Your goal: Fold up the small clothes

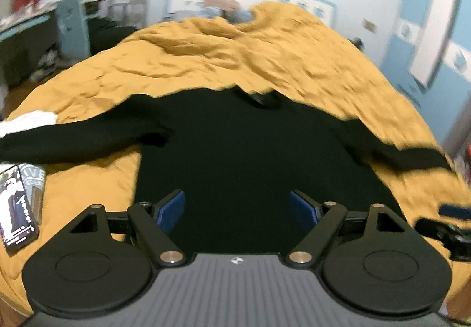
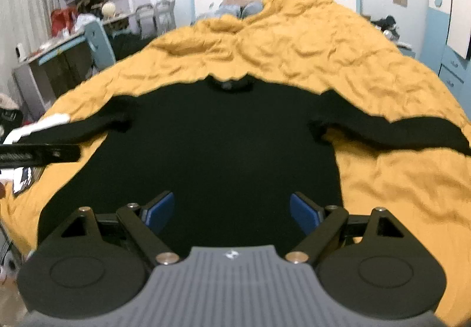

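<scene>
A black long-sleeved top (image 1: pixel 235 150) lies flat on a mustard-yellow bedspread (image 1: pixel 206 62), collar away from me and both sleeves spread out sideways. It also shows in the right wrist view (image 2: pixel 223 144). My left gripper (image 1: pixel 237 209) is open and empty above the top's lower hem. My right gripper (image 2: pixel 232 209) is open and empty above the same hem area. The right gripper's finger shows at the right edge of the left wrist view (image 1: pixel 447 226). The left gripper's side shows at the left edge of the right wrist view (image 2: pixel 38 154).
A white cloth (image 1: pixel 26 120) lies by the left sleeve end. A phone and a printed box (image 1: pixel 20 200) lie on the bedspread at the left. A desk and chair (image 2: pixel 73 44) stand left of the bed, a blue-and-white wardrobe (image 1: pixel 435 32) right.
</scene>
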### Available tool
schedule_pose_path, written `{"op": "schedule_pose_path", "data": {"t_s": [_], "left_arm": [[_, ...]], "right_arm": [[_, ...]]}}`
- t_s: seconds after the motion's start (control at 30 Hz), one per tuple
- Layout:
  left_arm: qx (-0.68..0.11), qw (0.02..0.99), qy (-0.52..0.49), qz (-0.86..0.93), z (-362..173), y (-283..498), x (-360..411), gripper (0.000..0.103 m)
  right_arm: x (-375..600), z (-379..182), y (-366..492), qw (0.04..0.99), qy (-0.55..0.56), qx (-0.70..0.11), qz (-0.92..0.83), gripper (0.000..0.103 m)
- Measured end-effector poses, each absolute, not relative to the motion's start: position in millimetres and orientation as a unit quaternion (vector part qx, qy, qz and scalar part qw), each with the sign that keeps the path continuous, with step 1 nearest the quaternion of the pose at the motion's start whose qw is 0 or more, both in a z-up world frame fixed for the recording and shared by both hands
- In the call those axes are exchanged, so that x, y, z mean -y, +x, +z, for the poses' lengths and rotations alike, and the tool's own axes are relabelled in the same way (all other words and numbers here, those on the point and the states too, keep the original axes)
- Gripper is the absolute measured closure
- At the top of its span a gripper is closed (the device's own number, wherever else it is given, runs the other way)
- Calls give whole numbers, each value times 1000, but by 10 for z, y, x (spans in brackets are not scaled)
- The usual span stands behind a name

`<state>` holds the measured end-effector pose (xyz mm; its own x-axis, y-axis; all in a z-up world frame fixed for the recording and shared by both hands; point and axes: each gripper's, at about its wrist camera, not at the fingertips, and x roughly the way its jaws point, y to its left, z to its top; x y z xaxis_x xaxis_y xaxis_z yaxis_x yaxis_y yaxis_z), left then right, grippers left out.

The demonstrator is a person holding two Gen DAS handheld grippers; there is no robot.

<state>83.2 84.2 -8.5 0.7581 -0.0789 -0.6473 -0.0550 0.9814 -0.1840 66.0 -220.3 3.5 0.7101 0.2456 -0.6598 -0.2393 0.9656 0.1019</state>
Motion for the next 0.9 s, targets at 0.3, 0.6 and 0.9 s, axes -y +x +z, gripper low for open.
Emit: {"op": "schedule_pose_path", "data": {"t_s": [0.3,0.6,0.9], "left_arm": [[-336,912,-213,98,-82,1228,-2449,11],[-301,843,-351,274,-346,1010,-4388,11],[-278,796,-439,312,-831,880,-4986,31]], "right_arm": [[2495,-7,1515,932,91,-342,77,21],[2229,-208,1790,926,82,-359,86,21],[1922,-342,1989,921,55,-377,86,21]]}}
